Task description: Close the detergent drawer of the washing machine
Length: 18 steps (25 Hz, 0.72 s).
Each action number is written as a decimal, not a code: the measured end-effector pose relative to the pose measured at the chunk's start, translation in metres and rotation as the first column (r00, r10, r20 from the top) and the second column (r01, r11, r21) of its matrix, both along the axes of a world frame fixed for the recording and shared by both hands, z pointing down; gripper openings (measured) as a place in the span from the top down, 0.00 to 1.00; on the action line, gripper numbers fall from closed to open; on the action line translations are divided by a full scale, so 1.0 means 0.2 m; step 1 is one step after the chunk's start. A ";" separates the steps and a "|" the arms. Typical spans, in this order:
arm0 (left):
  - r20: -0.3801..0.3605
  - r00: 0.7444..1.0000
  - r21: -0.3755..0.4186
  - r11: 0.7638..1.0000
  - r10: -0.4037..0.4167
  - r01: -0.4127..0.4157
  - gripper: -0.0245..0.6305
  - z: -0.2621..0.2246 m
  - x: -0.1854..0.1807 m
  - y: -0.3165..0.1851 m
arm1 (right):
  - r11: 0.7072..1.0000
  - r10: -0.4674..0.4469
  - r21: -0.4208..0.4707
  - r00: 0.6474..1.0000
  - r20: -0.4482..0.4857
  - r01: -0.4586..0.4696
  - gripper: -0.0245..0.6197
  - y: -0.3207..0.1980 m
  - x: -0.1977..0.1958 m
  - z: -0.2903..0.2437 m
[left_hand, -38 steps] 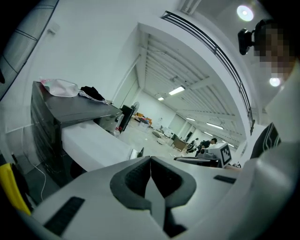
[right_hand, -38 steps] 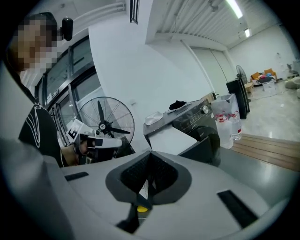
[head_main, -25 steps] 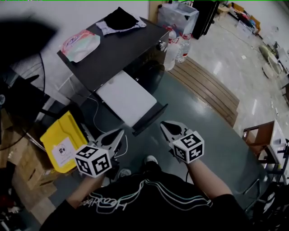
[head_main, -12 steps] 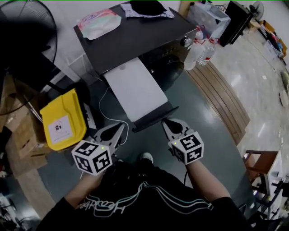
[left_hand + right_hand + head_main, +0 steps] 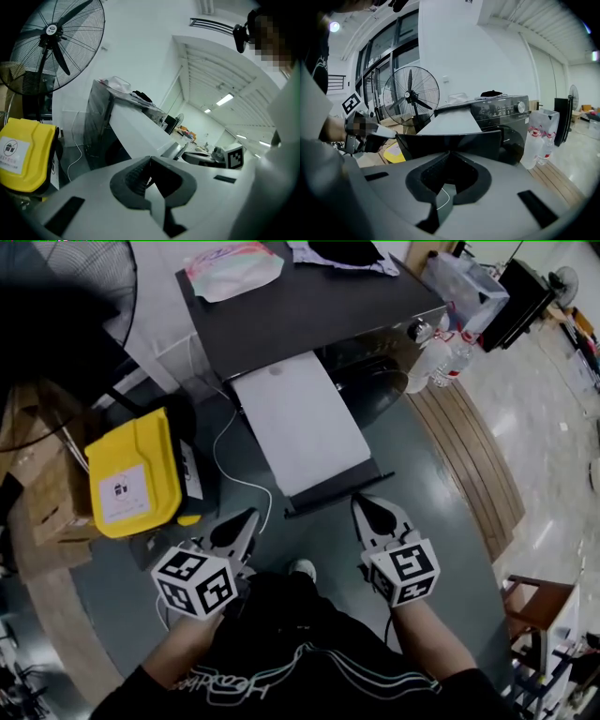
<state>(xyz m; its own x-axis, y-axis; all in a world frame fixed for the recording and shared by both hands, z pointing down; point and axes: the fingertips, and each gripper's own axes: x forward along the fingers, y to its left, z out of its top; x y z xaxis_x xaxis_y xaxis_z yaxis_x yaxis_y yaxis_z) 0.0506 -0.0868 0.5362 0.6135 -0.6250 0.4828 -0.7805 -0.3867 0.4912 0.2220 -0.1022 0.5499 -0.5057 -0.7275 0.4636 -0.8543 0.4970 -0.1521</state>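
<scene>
Both claws were clenched on nothing. The left claw (image 5: 239,526) had its jaws meeting at the tips with only air in the hollow between them, and the right claw (image 5: 373,512) was the same. Each gripper view confirmed this.

The task looked barely begun. The detergent drawer (image 5: 300,432) stood pulled far out of the dark washing machine (image 5: 309,315), its long white top reaching toward the person and its dark front panel (image 5: 337,495) nearest them. The right claw sat just beside the right end of that panel, and in the right gripper view the panel (image 5: 454,140) spanned the picture just ahead of the jaws. The left claw hung lower and off to the left, near a yellow case (image 5: 131,474) on the floor. By my reading, the whole push inward was left to do.

Whether the right claw actually touched the panel could not be told. The drawer's top read as one flat white sheet, with no compartments to make out. The slot where it entered the machine was too dark to read, and the round door below was largely covered by the drawer.
</scene>
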 end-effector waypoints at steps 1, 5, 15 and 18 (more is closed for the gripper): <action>0.001 1.000 0.004 1.000 -0.002 0.002 0.93 0.00 0.00 0.00 | 1.000 0.003 0.006 1.000 0.001 -0.003 0.92 0.00 0.00 -0.01; -0.012 1.000 0.014 1.000 -0.023 0.023 0.93 0.00 -0.02 -0.02 | 1.000 -0.007 0.008 1.000 0.005 0.007 0.92 -0.02 -0.01 -0.02; -0.036 0.999 0.020 0.999 -0.039 0.040 0.93 -0.02 -0.02 -0.08 | 1.000 0.008 0.022 0.999 0.040 -0.009 0.92 -0.07 0.01 -0.06; -0.031 0.999 0.013 1.000 -0.019 0.019 0.93 -0.03 0.00 -0.09 | 1.000 0.014 0.000 0.999 0.045 -0.014 0.92 -0.09 0.03 -0.05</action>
<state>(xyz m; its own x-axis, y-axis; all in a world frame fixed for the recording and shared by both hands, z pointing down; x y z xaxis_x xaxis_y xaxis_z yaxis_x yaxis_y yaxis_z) 0.0499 -0.1041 0.5312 0.6161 -0.6428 0.4552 -0.7722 -0.3789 0.5101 0.2274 -0.1194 0.5393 -0.5158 -0.7352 0.4398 -0.8536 0.4849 -0.1905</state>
